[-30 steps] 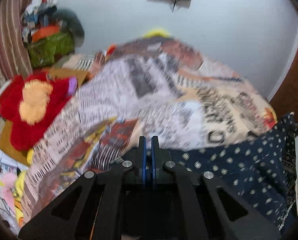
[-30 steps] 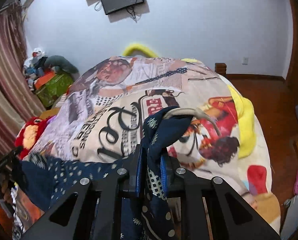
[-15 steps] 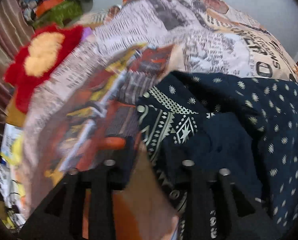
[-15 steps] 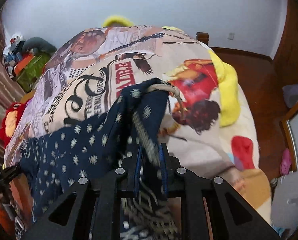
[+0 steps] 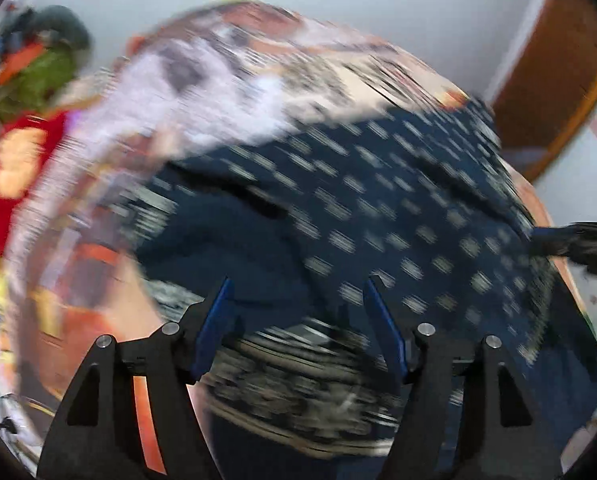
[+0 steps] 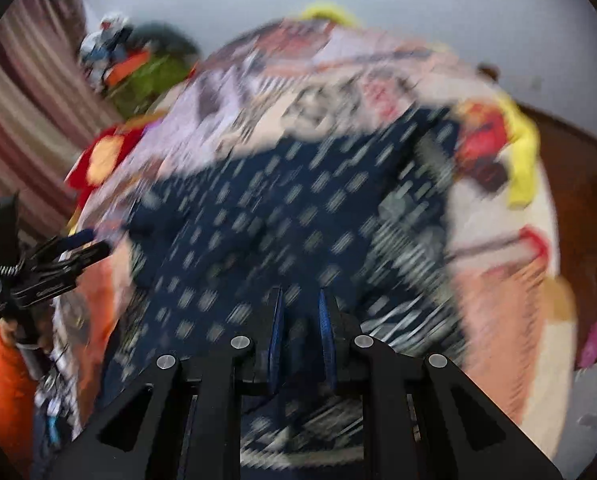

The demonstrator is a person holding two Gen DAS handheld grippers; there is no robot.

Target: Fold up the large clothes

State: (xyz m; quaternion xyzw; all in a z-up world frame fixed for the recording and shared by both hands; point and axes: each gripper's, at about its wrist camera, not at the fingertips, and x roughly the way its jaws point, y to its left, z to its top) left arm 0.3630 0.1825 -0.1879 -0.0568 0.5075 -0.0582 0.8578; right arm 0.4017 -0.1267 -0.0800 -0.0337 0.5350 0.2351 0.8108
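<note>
A navy garment with white dots and a patterned border (image 5: 378,216) lies spread on the printed bedspread (image 5: 226,80); both views are motion-blurred. My left gripper (image 5: 298,292) is open over the garment's near border, nothing between its blue pads. My right gripper (image 6: 300,304) hovers over the garment (image 6: 266,220) with its pads a narrow gap apart; whether cloth sits between them is unclear. The left gripper also shows at the left of the right wrist view (image 6: 78,244), and the right gripper at the right edge of the left wrist view (image 5: 570,240).
A red and yellow plush toy (image 5: 14,168) lies at the bed's left side, with a green pile of things (image 5: 38,76) behind it. Striped curtains (image 6: 26,120) hang on the left. A yellow pillow (image 6: 522,152) sits at the bed's right edge. Wooden floor lies to the right.
The garment went from held up to lying spread on the bed. My left gripper opened and let go. My right gripper's pads have parted a little and both views have swung.
</note>
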